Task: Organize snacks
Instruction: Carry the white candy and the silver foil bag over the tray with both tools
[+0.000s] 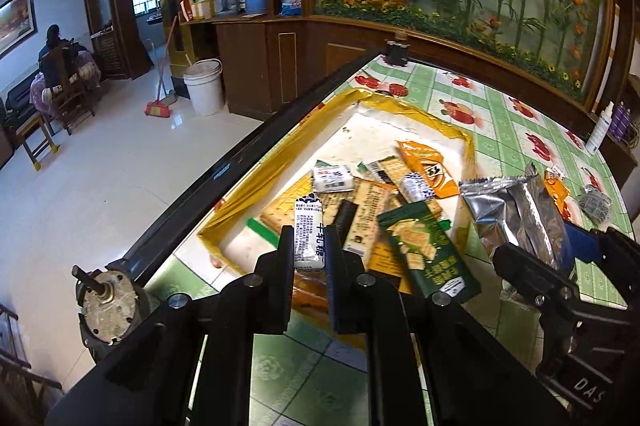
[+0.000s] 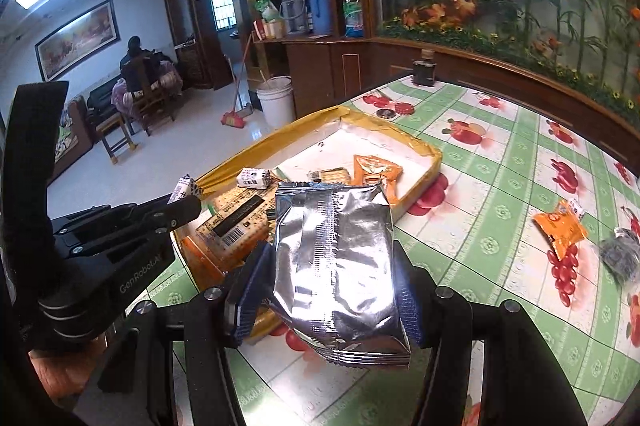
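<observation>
Both hand-held grippers are loaded; you are mid-delivery to the yellow-rimmed tray.

Your left hand-held gripper [image 1: 308,246] is clamped on a small white candy pack [image 1: 308,232] held over the yellow-rimmed tray [image 1: 280,162], which already holds several snack packets. Your right hand-held gripper [image 2: 326,290] pinches a silver foil bag [image 2: 336,270] just beside the tray's near edge, above the checked surface [image 2: 500,226]. Next, judge a bare spot in the tray for each, lower, and let go. An orange packet [image 2: 560,228] and a dark packet [image 2: 620,256] remain out on the surface.
</observation>
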`<state>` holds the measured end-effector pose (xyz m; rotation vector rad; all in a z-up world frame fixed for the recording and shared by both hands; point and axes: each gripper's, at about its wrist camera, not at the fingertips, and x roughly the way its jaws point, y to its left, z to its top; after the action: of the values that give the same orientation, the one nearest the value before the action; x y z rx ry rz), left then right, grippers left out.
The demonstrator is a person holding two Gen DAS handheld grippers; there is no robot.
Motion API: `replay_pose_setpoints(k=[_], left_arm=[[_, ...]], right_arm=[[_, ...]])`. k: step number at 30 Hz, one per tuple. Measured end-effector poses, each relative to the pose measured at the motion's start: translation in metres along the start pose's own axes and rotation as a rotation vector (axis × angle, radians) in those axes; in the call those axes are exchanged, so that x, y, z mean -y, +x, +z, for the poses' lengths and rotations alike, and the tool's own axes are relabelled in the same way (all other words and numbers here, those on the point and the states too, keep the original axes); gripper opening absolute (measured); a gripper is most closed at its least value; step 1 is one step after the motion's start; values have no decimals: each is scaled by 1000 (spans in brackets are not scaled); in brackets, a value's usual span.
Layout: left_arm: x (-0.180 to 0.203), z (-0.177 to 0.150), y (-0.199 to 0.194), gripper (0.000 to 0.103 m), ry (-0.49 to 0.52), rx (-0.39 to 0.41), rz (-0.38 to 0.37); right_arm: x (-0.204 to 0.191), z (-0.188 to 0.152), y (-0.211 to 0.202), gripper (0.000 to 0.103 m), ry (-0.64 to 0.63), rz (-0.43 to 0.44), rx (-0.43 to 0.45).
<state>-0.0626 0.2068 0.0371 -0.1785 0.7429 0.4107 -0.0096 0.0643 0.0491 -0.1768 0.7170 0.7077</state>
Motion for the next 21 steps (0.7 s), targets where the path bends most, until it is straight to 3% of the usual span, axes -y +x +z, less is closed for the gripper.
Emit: replay_pose_setpoints(k=[21], left_arm=[[-16, -2, 7, 11, -6, -22, 10]], right_arm=[[-22, 24, 29, 58, -65, 3, -24]])
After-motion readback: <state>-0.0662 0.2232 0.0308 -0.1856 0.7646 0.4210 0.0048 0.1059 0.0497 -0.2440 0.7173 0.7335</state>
